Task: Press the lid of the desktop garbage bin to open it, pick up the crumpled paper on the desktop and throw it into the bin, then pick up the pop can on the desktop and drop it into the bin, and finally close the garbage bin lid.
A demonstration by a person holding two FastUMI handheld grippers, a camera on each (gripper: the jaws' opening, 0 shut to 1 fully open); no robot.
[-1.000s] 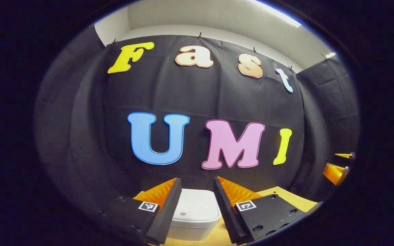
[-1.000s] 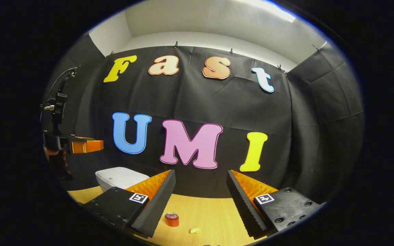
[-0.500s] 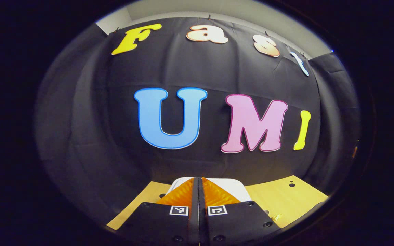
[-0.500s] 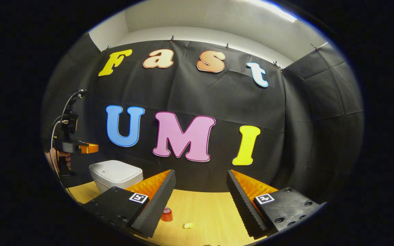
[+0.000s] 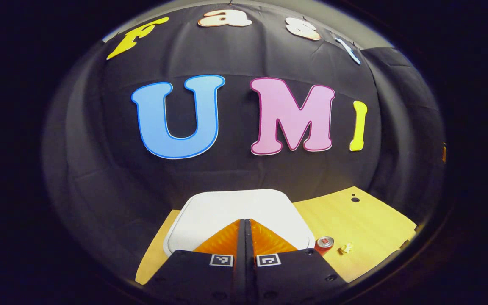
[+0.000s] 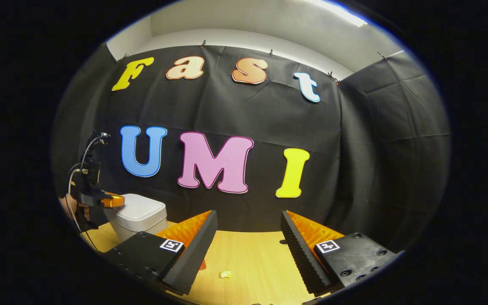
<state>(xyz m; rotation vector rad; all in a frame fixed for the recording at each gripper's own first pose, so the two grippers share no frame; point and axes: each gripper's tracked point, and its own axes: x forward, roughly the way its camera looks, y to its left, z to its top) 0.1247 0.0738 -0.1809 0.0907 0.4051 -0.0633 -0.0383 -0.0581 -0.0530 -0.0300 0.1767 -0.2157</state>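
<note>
left gripper closed, seemingly touching bin lid | right gripper agape

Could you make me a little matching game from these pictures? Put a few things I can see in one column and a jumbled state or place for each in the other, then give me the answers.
Things:
1. bin
2. pop can
3. crumpled paper
4. left gripper
5. right gripper

States:
A. fingers shut together, tips over the white lid
B. fingers spread apart, holding nothing
C. red, standing on the table beside the bin
D. white, lid down
E. small yellowish wad lying loose on the table

Pairs: 1-D, 2-C, 3-E, 4-A, 5-B
</note>
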